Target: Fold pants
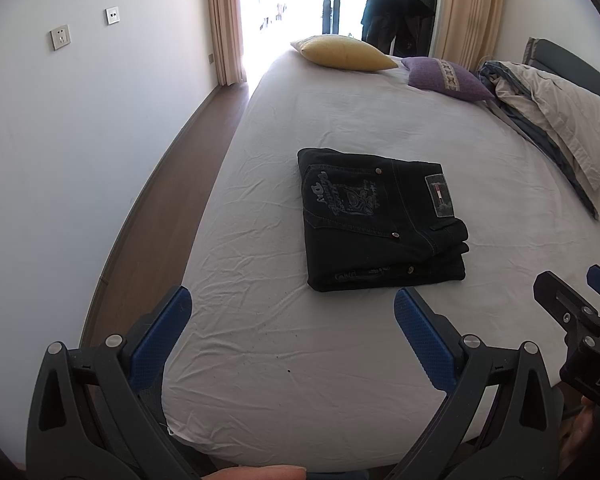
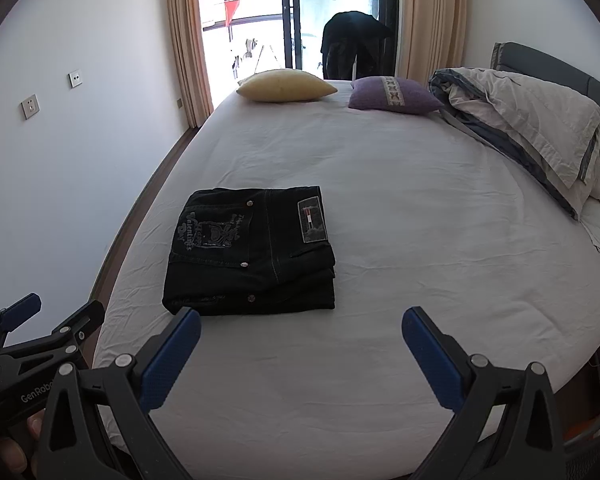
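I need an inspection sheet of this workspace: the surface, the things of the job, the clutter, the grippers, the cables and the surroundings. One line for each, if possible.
Surface: bed with white sheet, lightly wrinkled.
Job's things: black pants folded into a compact rectangle, lying flat on the sheet, back pocket print and label facing up.
Clutter: yellow pillow and purple pillow at the far edge; bundled bedding at the right side.
Grippers: left gripper and right gripper both open, empty, short of the pants.
Cables: nothing seen.
Surroundings: white wall with sockets, beige curtains, balcony door, wooden floor.
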Tool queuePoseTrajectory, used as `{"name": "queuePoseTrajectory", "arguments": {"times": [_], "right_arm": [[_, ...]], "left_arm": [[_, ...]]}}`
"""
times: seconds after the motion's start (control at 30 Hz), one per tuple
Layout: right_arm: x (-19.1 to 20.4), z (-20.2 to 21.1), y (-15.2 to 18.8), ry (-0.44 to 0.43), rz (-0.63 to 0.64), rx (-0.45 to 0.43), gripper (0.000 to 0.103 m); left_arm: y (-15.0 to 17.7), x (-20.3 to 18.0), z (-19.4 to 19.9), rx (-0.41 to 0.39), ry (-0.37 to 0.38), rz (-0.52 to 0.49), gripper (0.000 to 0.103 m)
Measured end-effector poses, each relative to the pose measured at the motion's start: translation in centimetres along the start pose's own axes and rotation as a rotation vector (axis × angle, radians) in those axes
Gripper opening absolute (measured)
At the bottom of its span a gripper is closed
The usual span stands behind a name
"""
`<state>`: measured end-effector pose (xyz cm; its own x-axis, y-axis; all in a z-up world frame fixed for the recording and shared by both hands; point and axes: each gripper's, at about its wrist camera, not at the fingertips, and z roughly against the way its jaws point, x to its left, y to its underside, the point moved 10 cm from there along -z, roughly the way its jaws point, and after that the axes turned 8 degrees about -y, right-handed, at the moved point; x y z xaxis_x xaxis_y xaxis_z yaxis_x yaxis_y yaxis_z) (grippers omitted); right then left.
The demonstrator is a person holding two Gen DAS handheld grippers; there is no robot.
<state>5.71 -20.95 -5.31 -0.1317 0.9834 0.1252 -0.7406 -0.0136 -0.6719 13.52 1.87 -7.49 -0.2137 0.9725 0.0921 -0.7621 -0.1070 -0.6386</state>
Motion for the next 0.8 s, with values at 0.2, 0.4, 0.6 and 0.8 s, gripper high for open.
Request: {"name": "queuePoseTrajectory", "arguments": {"times": [0.2,0.4,0.6,0.8], "right_arm": [[0.0,0.0,-0.01,0.0,0.0,0.0,0.103],[-0.01,0.01,-0.01,0.0,0.0,0.0,0.103],[0.06,-0.01,0.01,0.0,0.0,0.0,0.103],[0.01,0.03,-0.02,0.0,0.0,0.001,0.103]], "left_arm": [[0.05,-0.02,0.03,0.002,0.0,0.0,0.103],[0.23,-0.16,-0.01,0.004,0.001,-0.002,0.103],[0.63,-0.43,-0.03,0.007,0.003,-0.003,0.103],[0.74,-0.5,-0.01,0.007,0.003,-0.004,0.103]]}}
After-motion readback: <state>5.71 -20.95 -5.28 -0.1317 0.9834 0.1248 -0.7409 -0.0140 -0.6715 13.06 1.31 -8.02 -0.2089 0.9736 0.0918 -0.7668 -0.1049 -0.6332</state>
